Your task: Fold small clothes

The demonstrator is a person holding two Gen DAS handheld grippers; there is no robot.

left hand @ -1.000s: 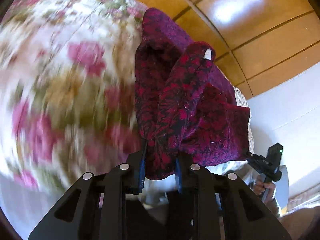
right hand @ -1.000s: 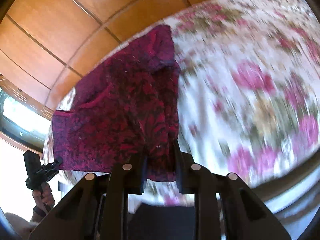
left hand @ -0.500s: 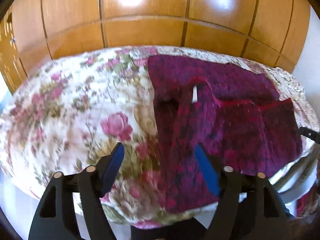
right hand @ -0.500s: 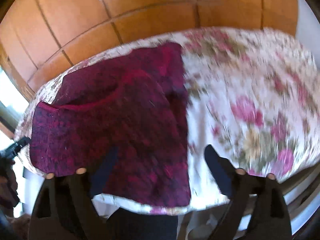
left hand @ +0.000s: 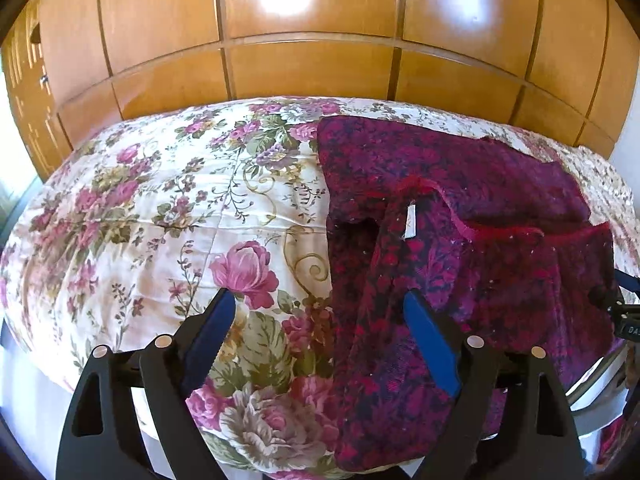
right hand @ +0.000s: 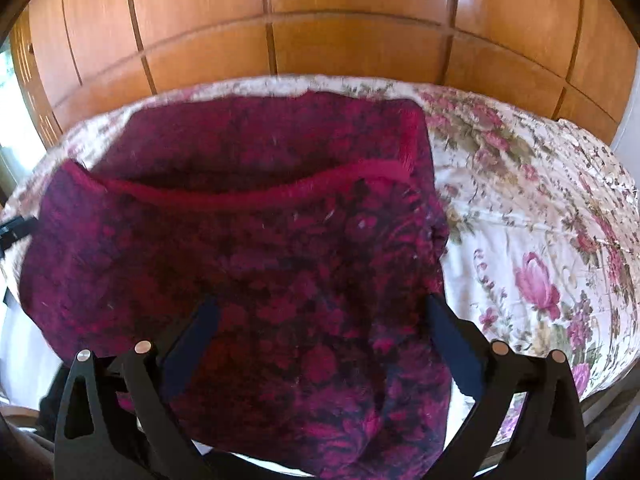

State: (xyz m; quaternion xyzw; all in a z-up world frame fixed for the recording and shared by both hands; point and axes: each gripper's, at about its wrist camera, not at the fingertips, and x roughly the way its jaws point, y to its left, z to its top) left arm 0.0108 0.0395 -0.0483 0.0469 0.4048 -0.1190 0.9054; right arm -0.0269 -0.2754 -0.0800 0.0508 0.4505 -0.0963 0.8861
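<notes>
A dark red patterned garment lies on the floral bedspread, partly folded, with a red hem and a small white label showing. Its near edge hangs over the bed's front edge. My left gripper is open and empty, above the garment's left edge. In the right wrist view the garment fills the left and middle, and my right gripper is open and empty just above its near part. The right gripper's tip shows at the far right of the left wrist view.
A wooden panelled wardrobe stands right behind the bed. The bedspread is bare to the right of the garment in the right wrist view and to its left in the left wrist view. A bright window sits at the far left.
Both grippers were shut on the garment's edge and held it up. They laid it on the bed, opened and let go, and have pulled back a little.
</notes>
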